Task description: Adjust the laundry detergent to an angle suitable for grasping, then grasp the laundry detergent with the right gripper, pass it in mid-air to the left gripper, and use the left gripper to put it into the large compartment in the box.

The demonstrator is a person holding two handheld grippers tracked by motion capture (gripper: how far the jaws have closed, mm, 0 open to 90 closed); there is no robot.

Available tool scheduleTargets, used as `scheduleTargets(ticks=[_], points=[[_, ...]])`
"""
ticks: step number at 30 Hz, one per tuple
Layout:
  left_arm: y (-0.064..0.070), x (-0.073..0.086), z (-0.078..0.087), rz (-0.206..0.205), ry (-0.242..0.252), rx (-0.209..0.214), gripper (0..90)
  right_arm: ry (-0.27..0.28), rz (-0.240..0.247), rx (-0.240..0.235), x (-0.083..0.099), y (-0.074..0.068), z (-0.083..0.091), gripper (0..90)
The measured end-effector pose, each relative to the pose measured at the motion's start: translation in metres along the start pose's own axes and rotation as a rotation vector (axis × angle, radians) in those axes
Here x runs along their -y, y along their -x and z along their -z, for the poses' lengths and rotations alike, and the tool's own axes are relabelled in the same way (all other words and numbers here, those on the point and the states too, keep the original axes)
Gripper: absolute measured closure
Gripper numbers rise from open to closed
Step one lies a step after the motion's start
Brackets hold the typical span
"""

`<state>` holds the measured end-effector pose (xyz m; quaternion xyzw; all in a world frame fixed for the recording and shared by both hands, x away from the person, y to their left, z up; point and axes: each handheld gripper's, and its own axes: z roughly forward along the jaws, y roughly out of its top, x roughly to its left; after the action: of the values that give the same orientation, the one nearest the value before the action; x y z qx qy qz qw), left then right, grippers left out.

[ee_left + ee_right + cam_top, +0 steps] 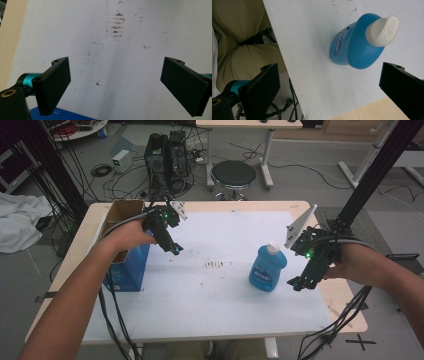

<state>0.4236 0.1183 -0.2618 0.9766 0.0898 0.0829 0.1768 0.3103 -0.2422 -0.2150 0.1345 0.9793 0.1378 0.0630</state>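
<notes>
L gripper (175, 249) hovers over the surface (200, 320) at about 10 o'clock from centre, fingers (53, 85) spread wide w/ nothing between them. Just beside it, at its 8 o'clock, an open cardboard box (122, 210) w/ blue sides (131, 270) stands on the white sheet (220, 295); a blue corner shows under the L fingers in the left gripper view. Brown smudges (216, 264) mark the sheet near centre, clear of both grippers. R gripper (298, 283) hangs at 3 o'clock, fingers (260, 87) also wide, empty. Blue bottle (268, 268) w/ white cap (383, 27) stands upright just to its 9 o'clock, not touched; nothing between bottle & R gripper. Beyond the far edge: black stool (233, 174), PC tower (167, 155), loose floor cables (102, 170).
</notes>
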Motion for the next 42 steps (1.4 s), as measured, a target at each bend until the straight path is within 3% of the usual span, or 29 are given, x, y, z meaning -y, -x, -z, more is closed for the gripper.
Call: scheduleTargets(ticks=[1,3,5,9,15,16,17,21,23,24,25,26,28,34,35,37,38,39,42], points=[[0.002,0.0,-0.001,0.016,0.004,-0.002,9.3,-0.001,-0.003,-0.001,0.0,0.0,0.0,2.5],[0.001,0.0,-0.001,-0.007,0.002,-0.002,9.3,-0.002,-0.005,0.003,0.0,0.0,0.0,2.5],[0.002,-0.001,-0.002,0.013,0.014,-0.001,9.3,0.003,-0.005,0.002,0.002,0.001,0.0,2.5],[0.002,-0.003,-0.002,-0.008,-0.006,0.001,9.3,0.007,-0.024,0.014,0.006,0.003,0.001,2.5],[0.003,-0.004,-0.002,-0.021,-0.012,0.004,9.3,0.001,-0.095,0.038,0.021,0.012,0.0,2.5],[0.004,-0.004,-0.002,-0.004,-0.005,0.005,9.3,-0.003,-0.126,0.042,0.022,0.012,0.001,2.5],[0.003,-0.003,-0.001,-0.017,-0.014,0.009,9.3,0.0,-0.14,0.042,0.024,0.012,0.001,2.5],[0.004,-0.002,-0.001,-0.006,0.004,0.002,9.3,0.011,-0.152,0.05,0.026,0.016,0.001,2.5],[0.003,-0.002,0.0,-0.02,-0.007,0.003,9.3,0.015,-0.149,0.052,0.026,0.017,0.001,2.5],[0.005,-0.003,0.0,0.001,0.004,0.008,9.3,0.015,-0.172,0.051,0.028,0.019,-0.001,2.5],[0.004,-0.003,0.001,-0.025,-0.009,0.005,9.3,0.023,-0.178,0.049,0.029,0.021,-0.002,2.5],[0.004,-0.003,0.001,-0.025,-0.009,0.005,9.3,0.023,-0.178,0.049,0.029,0.021,-0.002,2.5],[0.006,-0.003,-0.001,-0.004,0.012,0.001,9.3,0.035,-0.222,0.051,0.032,0.024,-0.005,2.5],[0.009,-0.002,-0.003,-0.002,0.01,0.006,9.3,0.076,-0.277,0.048,0.037,0.028,-0.011,2.5],[0.011,-0.002,-0.005,0.024,0.038,0.006,9.3,0.096,-0.305,0.052,0.041,0.029,-0.015,2.5],[0.011,-0.002,-0.005,0.026,0.04,0.006,9.3,0.127,-0.331,0.054,0.045,0.03,-0.02,2.5],[0.011,-0.003,-0.006,0.016,0.036,0.008,9.3,0.146,-0.337,0.055,0.047,0.031,-0.023,2.5],[0.009,-0.003,-0.005,-0.026,0.008,0.009,9.3,0.162,-0.347,0.051,0.049,0.032,-0.026,2.5],[0.009,-0.004,-0.005,-0.037,-0.005,0.011,9.3,0.213,-0.385,0.043,0.056,0.032,-0.035,2.5]])
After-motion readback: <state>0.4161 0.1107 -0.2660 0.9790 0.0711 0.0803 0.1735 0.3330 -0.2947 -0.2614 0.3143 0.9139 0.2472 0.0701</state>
